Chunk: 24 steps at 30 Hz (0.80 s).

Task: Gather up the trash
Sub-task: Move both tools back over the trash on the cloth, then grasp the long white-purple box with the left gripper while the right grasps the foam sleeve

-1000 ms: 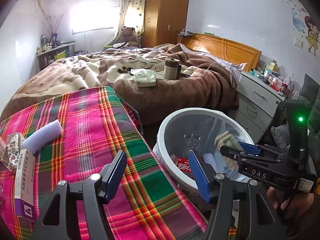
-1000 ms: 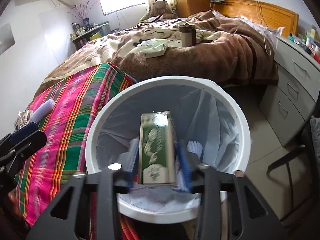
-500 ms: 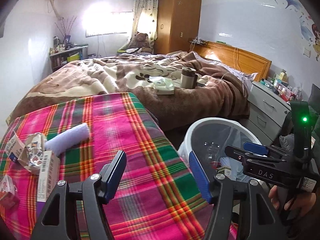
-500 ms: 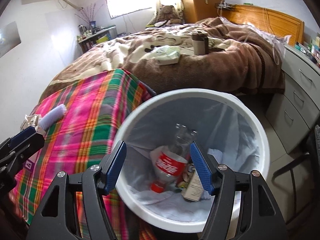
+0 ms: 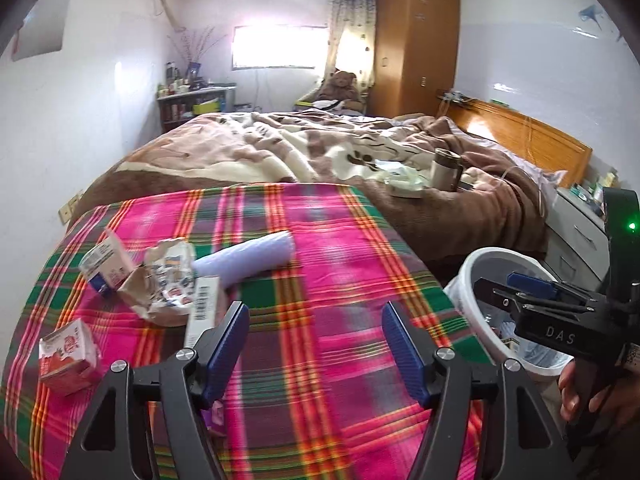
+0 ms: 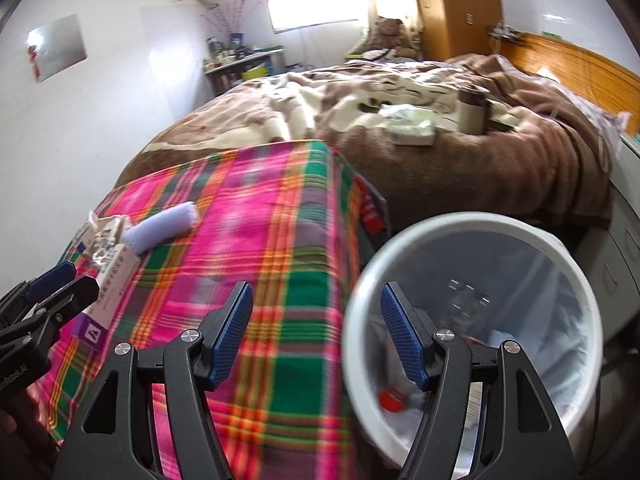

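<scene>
Bedroom setting: a plaid-covered table point(image 5: 320, 264) stands against the bed point(image 5: 360, 160), with a lined white trash bin point(image 6: 472, 224) just beside its right edge. Left gripper point(image 5: 315, 344) is spread wide and empty, above the cloth. Right gripper point(image 6: 316, 336) is likewise wide and empty, straddling the bin rim. Remaining trash lies at the table's left: red carton point(image 5: 68, 350), crumpled wrapper point(image 5: 164, 284), long medicine box point(image 5: 202, 308), lavender roll point(image 5: 248, 258). Risk: the pieces overlap, so a wide closure may catch two or snag the cloth.
</scene>
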Each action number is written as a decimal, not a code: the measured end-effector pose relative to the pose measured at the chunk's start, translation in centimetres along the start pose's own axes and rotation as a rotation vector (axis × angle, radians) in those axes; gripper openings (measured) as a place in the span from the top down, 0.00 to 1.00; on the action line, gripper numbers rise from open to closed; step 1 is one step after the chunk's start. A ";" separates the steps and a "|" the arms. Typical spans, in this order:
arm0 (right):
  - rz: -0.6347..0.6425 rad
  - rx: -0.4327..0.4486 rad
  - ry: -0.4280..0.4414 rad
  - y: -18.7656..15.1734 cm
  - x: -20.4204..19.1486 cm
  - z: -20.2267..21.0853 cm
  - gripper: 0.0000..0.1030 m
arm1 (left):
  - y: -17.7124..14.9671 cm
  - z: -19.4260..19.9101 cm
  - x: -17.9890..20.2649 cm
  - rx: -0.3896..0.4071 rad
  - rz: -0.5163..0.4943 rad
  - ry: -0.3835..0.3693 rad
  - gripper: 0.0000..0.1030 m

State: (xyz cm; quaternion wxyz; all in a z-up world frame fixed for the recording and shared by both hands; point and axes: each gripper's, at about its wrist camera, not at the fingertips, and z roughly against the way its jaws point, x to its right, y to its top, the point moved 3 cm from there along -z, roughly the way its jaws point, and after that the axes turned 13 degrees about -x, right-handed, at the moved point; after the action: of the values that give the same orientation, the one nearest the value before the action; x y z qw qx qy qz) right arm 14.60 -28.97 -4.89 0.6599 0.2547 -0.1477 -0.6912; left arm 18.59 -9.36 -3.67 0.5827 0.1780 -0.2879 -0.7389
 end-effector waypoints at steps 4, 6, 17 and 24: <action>0.060 0.003 0.029 1.0 -2.1 -0.7 0.34 | -0.3 -0.2 -2.5 -0.014 0.049 0.036 0.33; 0.081 0.001 0.043 1.5 -2.8 -1.1 0.34 | -0.5 -0.3 -3.5 -0.020 0.068 0.043 0.33; 0.253 -0.015 0.094 5.1 -7.6 -4.6 0.34 | -1.2 -3.2 -6.7 -0.118 0.121 0.090 0.33; 0.351 -0.059 0.151 6.7 -10.2 -7.5 0.34 | -1.6 -5.8 -7.6 -0.191 0.143 0.088 0.33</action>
State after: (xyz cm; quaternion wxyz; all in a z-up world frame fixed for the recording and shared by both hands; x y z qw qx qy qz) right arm 24.28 -18.52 -5.85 0.7868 0.2569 -0.1195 -0.5484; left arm 22.83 -3.04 -9.68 0.6603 0.1332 -0.2024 -0.7109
